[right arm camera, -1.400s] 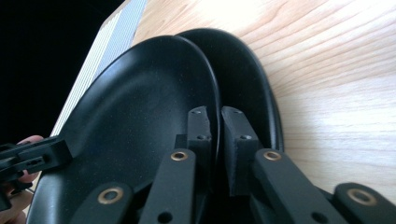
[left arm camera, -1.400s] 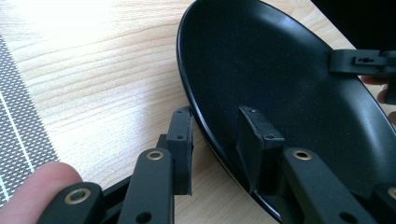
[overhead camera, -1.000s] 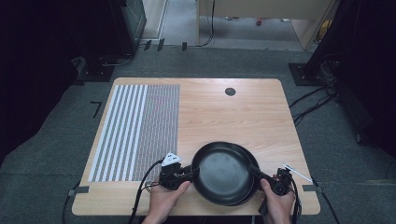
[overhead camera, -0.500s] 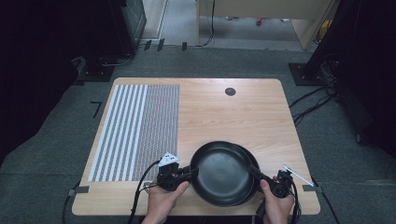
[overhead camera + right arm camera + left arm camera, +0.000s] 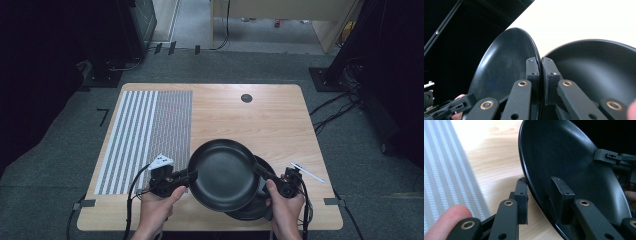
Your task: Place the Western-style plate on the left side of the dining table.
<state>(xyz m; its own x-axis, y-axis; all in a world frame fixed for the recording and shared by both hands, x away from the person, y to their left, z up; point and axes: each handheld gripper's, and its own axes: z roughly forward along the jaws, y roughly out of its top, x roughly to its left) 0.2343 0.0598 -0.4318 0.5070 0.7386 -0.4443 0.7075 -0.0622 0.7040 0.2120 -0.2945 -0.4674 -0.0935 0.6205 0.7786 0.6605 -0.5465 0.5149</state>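
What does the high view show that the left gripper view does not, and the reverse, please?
High view: a second black dish on the table beneath the lifted dish, and a pen. Left gripper view: the left tool with one jaw inside the lifted dish's rim and one outside, plus a fingertip. Shared: the lifted dish, striped mat, wooden table, right tool.

lower plate (image 5: 260, 207) mostly hidden, forearms cut off
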